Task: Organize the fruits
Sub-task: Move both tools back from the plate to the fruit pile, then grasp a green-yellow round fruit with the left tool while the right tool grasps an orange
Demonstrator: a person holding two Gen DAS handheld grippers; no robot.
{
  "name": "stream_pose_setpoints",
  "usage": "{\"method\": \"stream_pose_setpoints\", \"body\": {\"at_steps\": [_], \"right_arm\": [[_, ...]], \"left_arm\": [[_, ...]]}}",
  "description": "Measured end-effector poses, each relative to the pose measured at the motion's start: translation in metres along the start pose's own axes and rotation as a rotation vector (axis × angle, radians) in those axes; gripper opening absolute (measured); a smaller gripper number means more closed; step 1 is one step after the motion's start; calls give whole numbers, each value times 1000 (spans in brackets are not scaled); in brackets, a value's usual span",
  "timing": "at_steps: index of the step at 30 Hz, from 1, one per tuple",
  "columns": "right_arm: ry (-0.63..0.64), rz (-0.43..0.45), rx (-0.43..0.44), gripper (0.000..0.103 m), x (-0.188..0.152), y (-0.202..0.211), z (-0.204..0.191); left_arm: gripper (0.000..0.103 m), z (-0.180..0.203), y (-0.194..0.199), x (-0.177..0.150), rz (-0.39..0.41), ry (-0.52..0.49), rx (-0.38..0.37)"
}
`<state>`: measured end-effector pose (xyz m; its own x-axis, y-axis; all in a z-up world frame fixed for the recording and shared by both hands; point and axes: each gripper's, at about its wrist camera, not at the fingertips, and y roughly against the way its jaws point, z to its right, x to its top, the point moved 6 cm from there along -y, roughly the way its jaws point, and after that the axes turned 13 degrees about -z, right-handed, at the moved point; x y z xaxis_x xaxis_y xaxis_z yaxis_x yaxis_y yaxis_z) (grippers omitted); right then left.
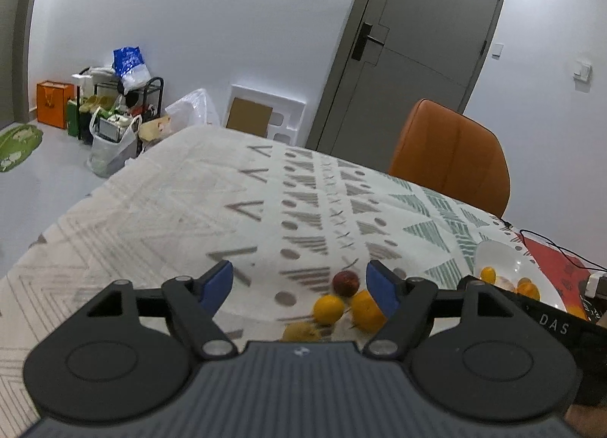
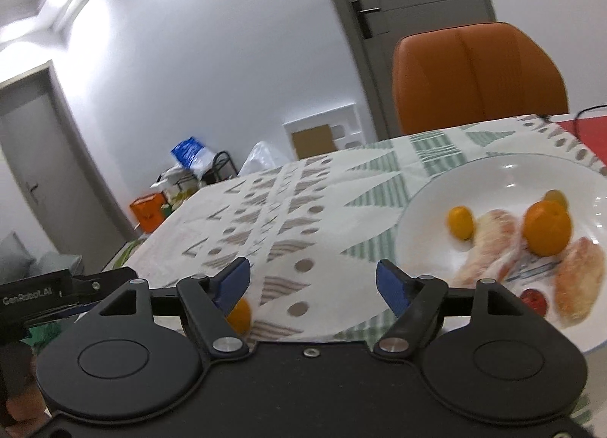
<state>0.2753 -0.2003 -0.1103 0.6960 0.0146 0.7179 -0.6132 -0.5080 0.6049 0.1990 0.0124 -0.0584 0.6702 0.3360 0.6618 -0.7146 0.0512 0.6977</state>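
Lying loose on the tablecloth (image 1: 170, 210): three oranges (image 1: 328, 309) and one red fruit (image 1: 345, 283).

Loose fruits (image 1: 329, 309) beside fruit-filled plate (image 2: 436, 206)

Right hand-held gripper (image 2: 313, 280), blue pads apart and empty, above the patterned desk (image 2: 288, 210). White plate (image 2: 436, 202) at right bears small oranges (image 2: 547, 227), peeled citrus segments (image 2: 493, 237) and a red fruit (image 2: 534, 299). One orange (image 2: 241, 318) lies behind the left finger. An orange chair (image 2: 478, 77) stands beyond.
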Motion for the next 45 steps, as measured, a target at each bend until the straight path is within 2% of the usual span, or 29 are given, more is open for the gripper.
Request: {"method": "stream_pose_setpoints", "body": {"at_steps": [10, 12, 14, 15, 19, 27, 36, 37, 38, 39, 41, 45], "right_arm": [[51, -57, 23, 73, -13, -16, -19], [58, -62, 20, 73, -15, -18, -19], [67, -67, 15, 73, -17, -21, -21], [69, -73, 16, 73, -18, -22, -22], [77, -115, 29, 64, -24, -33, -27], [99, -149, 46, 63, -26, -40, -44], [133, -133, 7, 62, -21, -50, -53], [140, -133, 13, 59, -22, -53, -54], [143, -137, 35, 40, -21, -54, -56], [154, -151, 60, 31, -21, -54, -60], [186, -152, 37, 30, -22, -51, -66], [164, -151, 67, 30, -22, -42, -64]], "left_arm": [[71, -13, -19, -23, -39, 46, -48], [62, -13, -25, -27, -50, 51, -53], [26, -13, -30, -31, -61, 54, -82], [22, -13, -29, -33, -54, 59, -121], [22, -21, -25, -28, -27, 93, -96], [22, -47, -18, -25, -13, 147, -104], [22, -54, -12, -21, 6, 168, -109], [22, -53, -12, -21, 6, 168, -109], [22, -52, -12, -21, 6, 168, -108], [22, -52, -11, -21, 6, 167, -107], [22, -51, -9, -20, 8, 164, -107], [22, -45, -5, -19, 20, 147, -110]]}}
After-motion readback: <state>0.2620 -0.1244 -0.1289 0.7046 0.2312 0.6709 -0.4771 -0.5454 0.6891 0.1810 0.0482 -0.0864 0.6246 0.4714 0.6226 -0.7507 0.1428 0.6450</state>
